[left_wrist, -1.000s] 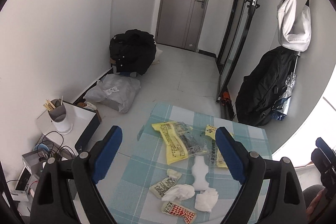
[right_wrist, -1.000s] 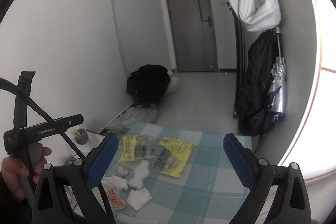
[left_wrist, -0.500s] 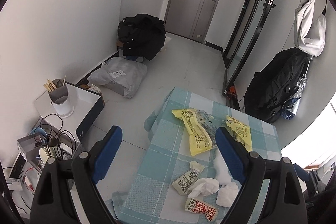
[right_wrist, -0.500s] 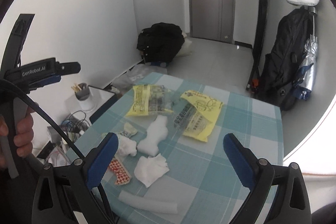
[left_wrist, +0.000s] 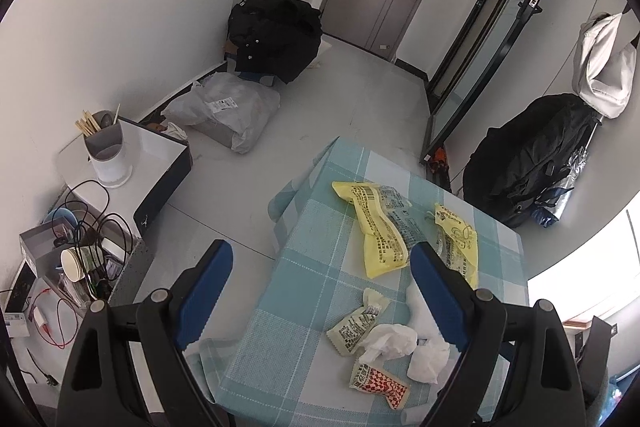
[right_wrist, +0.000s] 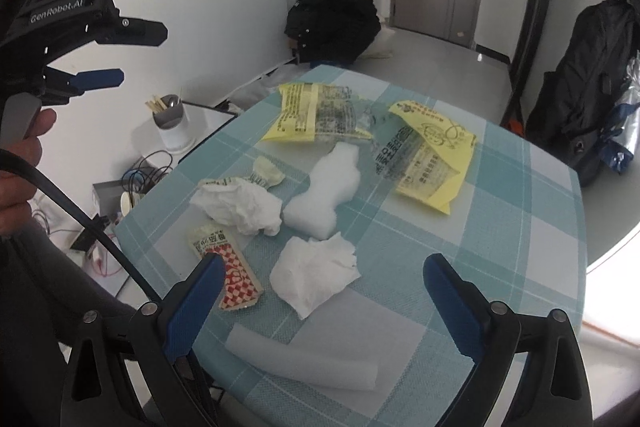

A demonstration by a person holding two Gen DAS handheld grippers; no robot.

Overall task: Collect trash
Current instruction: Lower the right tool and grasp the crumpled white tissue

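Both sets of tongs are held spread wide with nothing pinched, hovering above the bench (right_wrist: 532,211), which is covered in a blue-and-white checked cloth. Between the blue tips of the right tongs (right_wrist: 318,277) a flat white tissue (right_wrist: 314,275) is seen lying on the cloth, and a red-and-white checkered sachet (right_wrist: 230,273) is partly covered by their left tip. Just beyond the tissue a lumpy white foam piece (right_wrist: 326,193) is found, with a crumpled tissue (right_wrist: 240,205) touching it on the left and a small torn printed wrapper (right_wrist: 264,174) just past that. Further out, two yellow printed bags are laid side by side, one ahead to the left (right_wrist: 308,115) and one ahead to the right (right_wrist: 430,151), with clear crinkled plastic between them. Closest to the right tongs, a translucent white sheet (right_wrist: 304,357) is spread near the bench edge. The left tongs (left_wrist: 318,277) are held off the left edge of the bench, so mostly grey floor (left_wrist: 352,99) is framed between their tips, and the trash is seen ahead and to their right. From the right wrist view the left tongs (right_wrist: 102,77) are spotted up at the far left, gripped by a hand (right_wrist: 20,155). Beside the bench on the left, a white cup with chopsticks (left_wrist: 105,157) is stood on a low box.
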